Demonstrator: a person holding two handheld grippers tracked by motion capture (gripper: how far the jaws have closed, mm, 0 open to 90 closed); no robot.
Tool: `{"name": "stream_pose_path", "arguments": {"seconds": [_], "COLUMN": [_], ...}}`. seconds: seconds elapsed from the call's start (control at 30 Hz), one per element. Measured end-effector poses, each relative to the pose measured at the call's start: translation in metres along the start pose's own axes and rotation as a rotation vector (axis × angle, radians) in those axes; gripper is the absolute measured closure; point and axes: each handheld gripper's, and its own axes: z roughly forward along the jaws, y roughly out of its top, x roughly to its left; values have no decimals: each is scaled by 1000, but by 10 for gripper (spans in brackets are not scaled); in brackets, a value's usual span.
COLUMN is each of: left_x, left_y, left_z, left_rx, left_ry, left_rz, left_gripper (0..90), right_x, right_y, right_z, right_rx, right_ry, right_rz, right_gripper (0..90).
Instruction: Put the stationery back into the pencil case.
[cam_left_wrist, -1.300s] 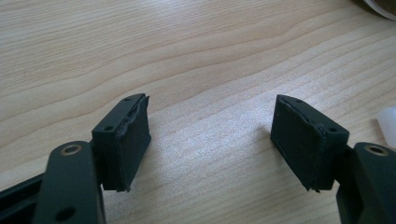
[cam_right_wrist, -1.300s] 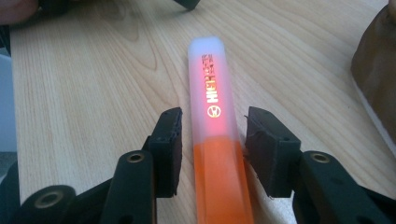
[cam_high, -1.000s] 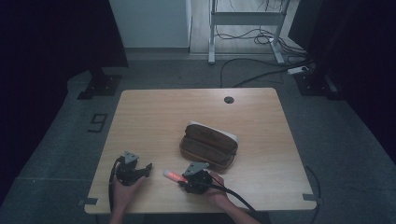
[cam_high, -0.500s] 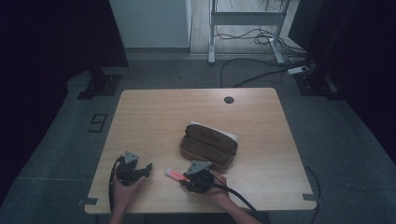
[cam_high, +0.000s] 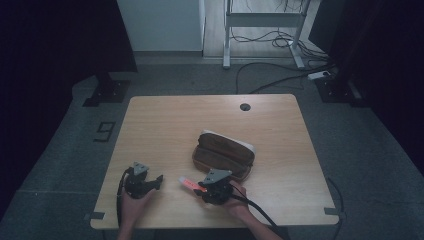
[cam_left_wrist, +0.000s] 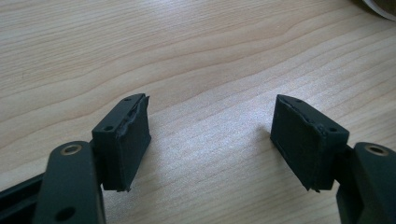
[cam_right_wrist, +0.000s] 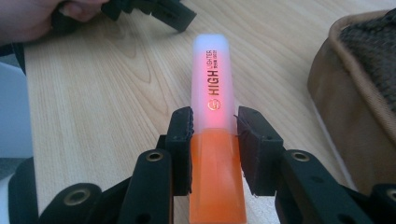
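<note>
Orange-bodied highlighter (cam_right_wrist: 214, 140) sits clamped between my right gripper (cam_right_wrist: 214, 135) pads, approx at the cap/barrel seam, cap pointing away from me. Light, stiff, slick plastic, so a mid-barrel hold suits it. Brown pouch (cam_right_wrist: 359, 93) lies off to its right, probably open. Left gripper (cam_left_wrist: 212, 140) is spread wide, nothing in it.
</note>
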Motion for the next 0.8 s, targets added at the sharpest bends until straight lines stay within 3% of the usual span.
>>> {"name": "stream_pose_path", "arguments": {"seconds": [0.8], "left_x": [0], "left_y": [0], "left_z": [0], "left_rx": [0], "left_ry": [-2], "left_rz": [0], "left_gripper": [278], "right_x": [-7], "right_y": [11], "right_z": [-27], "right_rx": [-90], "right_ry": [-6], "right_rz": [19], "right_gripper": [658]}}
